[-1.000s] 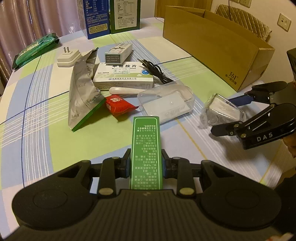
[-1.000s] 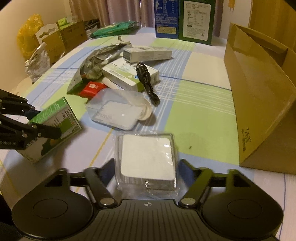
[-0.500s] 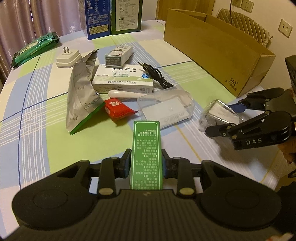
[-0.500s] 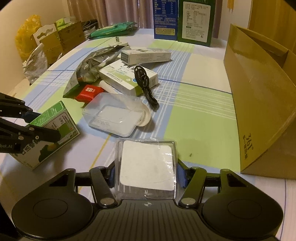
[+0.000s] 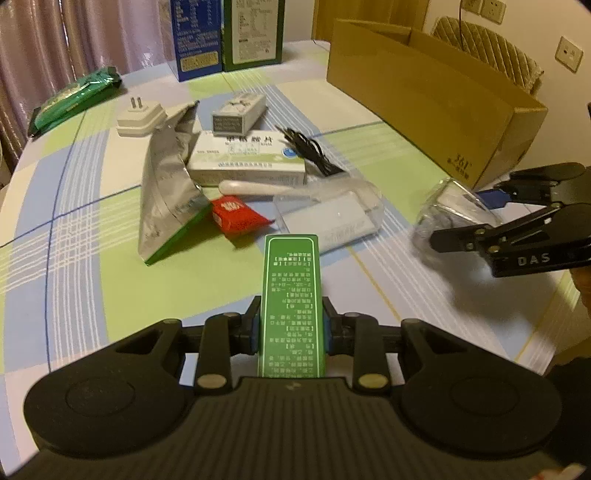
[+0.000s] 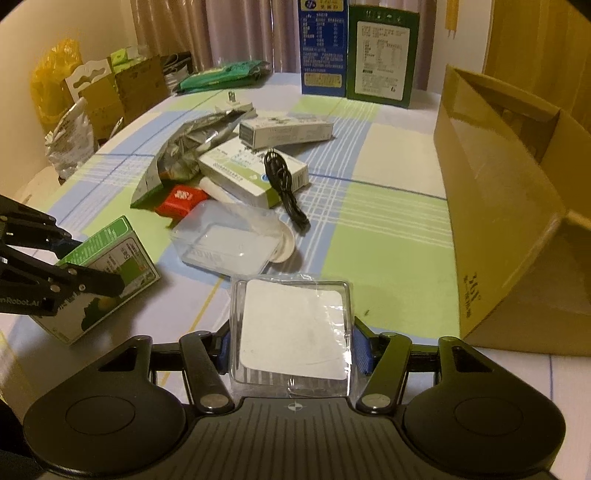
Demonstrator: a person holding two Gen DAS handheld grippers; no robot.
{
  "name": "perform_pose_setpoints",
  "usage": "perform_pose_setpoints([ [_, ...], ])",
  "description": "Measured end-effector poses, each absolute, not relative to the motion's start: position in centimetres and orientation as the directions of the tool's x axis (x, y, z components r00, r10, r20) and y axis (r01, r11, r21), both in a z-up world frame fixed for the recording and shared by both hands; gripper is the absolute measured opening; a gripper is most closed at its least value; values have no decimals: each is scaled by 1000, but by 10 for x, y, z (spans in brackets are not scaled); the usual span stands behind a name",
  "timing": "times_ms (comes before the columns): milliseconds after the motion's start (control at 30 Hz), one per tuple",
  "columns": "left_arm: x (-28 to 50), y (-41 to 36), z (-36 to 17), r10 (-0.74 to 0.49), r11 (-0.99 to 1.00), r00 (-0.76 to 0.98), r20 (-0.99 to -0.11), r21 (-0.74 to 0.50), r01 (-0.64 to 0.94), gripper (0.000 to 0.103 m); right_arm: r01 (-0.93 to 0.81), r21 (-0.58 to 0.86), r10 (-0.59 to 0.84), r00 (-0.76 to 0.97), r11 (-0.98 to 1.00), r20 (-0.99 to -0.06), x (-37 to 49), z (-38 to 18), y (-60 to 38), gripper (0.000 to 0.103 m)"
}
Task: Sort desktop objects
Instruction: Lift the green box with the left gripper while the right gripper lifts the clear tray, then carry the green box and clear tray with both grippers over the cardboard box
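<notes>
My left gripper [image 5: 290, 325] is shut on a narrow green box [image 5: 291, 288] with white print, held just above the checked tablecloth. In the right wrist view the same green box [image 6: 125, 258] shows at the left, between the left gripper's [image 6: 94, 260] black fingers. My right gripper [image 6: 290, 347] is shut on a clear plastic case [image 6: 291, 325] with a white pad inside, its blue pads pressing both sides. The left wrist view has the right gripper [image 5: 461, 214] and the clear case [image 5: 447, 206] at the right. An open cardboard box [image 6: 498, 206] stands close to the right.
A pile lies mid-table: foil pouch [image 5: 166, 199], red packet [image 5: 236, 218], white medicine box [image 5: 247, 158], black cable [image 5: 310, 151], clear lidded container [image 5: 332, 218]. Farther back are a plug adapter [image 5: 138, 116], a green packet [image 5: 74, 99] and two tall cartons [image 5: 221, 33].
The right gripper's jaws have narrowed onto the clear case, which now sits clamped between the pads. The left gripper and its green box have stayed put.
</notes>
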State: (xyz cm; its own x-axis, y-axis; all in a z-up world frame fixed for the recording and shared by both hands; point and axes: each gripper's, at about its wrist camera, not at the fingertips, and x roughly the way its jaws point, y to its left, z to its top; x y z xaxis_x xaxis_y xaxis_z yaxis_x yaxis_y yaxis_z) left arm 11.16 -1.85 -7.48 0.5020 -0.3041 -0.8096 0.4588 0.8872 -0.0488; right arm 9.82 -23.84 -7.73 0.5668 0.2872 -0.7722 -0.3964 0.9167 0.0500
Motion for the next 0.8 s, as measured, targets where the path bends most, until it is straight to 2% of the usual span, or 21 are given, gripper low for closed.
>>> perform_pose_setpoints([
  [267,106,-31,-49,-313,899,525,-792,-69,433,25,-378,49,288,609,925,-739,91,-42,-254,56],
  [567,108,-87,14,-363,881,571,-736,-71,469,25,-357,47,300,698,933,-650,85,30,-281,56],
  [800,126,-146,53,-420,860,580,-698,-102,499,25,-293,25,249,760,956,-601,99,77,-331,56],
])
